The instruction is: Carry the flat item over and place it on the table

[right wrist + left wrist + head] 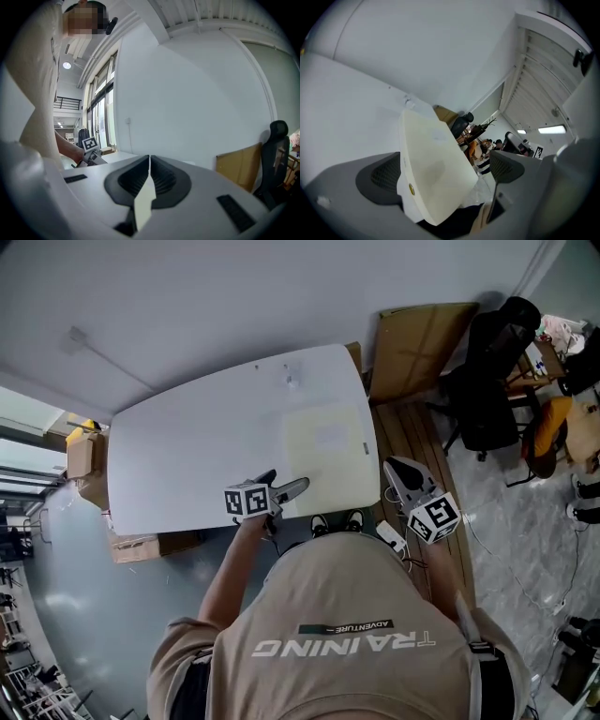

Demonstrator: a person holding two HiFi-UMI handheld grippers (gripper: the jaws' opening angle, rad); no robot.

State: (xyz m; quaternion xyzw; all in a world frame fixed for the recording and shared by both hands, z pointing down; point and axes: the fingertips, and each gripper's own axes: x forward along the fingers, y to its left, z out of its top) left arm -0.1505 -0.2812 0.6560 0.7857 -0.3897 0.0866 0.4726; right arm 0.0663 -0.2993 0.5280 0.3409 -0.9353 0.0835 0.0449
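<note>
The flat item, a thin cream panel, lies on the right part of the white table. My left gripper is at the panel's near left corner, by the table's front edge. In the left gripper view the panel runs between the wide-apart jaws of that gripper. It sits close to the left pad and well clear of the right pad. My right gripper hangs off the table's right end. Its jaws are shut together with nothing between them.
A cardboard sheet leans on the wall past the table's right end, above a wooden floor strip. A black office chair stands further right. Cardboard boxes sit at the table's left end, one under its front edge.
</note>
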